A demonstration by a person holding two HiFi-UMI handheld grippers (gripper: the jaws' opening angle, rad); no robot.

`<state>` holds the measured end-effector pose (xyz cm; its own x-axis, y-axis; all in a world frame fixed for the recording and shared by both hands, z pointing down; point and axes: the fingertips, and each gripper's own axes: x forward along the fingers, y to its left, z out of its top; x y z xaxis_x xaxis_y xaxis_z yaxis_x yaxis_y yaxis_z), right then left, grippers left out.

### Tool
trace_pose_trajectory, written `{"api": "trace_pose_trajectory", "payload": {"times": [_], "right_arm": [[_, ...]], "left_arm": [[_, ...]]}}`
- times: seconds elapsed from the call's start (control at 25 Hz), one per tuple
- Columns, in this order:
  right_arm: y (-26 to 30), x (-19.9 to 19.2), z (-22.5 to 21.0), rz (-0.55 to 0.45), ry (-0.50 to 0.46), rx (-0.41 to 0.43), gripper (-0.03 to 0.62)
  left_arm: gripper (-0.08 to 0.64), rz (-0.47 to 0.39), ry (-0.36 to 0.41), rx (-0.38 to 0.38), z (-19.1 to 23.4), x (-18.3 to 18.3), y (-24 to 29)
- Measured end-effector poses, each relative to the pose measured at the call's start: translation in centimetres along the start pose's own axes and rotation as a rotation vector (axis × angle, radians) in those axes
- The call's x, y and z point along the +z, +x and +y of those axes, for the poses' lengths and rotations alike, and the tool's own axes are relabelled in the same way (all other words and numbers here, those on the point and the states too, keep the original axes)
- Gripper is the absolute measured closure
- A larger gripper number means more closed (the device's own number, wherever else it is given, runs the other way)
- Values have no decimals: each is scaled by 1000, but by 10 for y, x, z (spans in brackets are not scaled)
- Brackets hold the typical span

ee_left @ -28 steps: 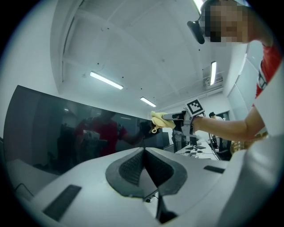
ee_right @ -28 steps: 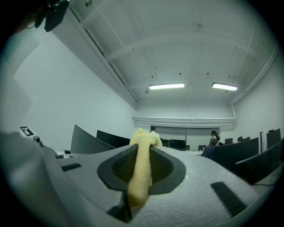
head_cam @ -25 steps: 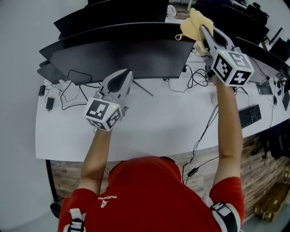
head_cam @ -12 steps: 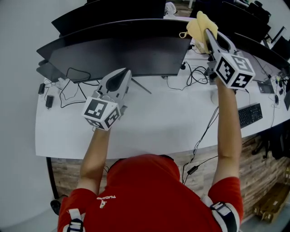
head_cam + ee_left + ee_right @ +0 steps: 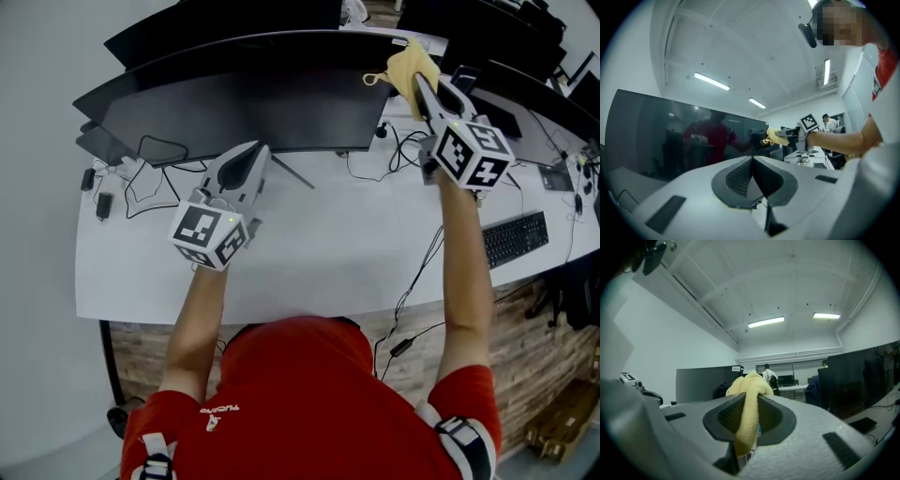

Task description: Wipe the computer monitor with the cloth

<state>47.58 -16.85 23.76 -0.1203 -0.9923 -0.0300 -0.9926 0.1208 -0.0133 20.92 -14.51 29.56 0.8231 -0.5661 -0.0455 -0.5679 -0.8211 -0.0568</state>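
**Bringing the cloth to the monitor's top right corner**

My right tongs (image 5: 418, 79) are clamped on the yellow cloth (image 5: 405, 62), held at the upper right edge of the curved monitor (image 5: 244, 108). I can't tell whether it touches the glass. My left tongs (image 5: 253, 157) are closed and empty, hovering over the surface (image 5: 319, 253) below the screen. I judge the wipe is barely begun. Next I should press the cloth flat and sweep left.

The left claw (image 5: 251, 155) hovers low with jaws together; the right claw (image 5: 417, 80), arm outstretched, pinches the cloth (image 5: 403, 62).
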Motion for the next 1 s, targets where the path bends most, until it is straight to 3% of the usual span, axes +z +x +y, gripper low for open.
{"api": "trace_pose_trajectory", "payload": {"times": [0.48, 1.0], "right_arm": [[2, -67, 2, 96, -9, -2, 532], [1, -172, 5, 247, -31, 6, 532]], "left_arm": [[551, -7, -8, 26, 4, -8, -3], [551, 9, -29, 56, 5, -33, -13]]}}
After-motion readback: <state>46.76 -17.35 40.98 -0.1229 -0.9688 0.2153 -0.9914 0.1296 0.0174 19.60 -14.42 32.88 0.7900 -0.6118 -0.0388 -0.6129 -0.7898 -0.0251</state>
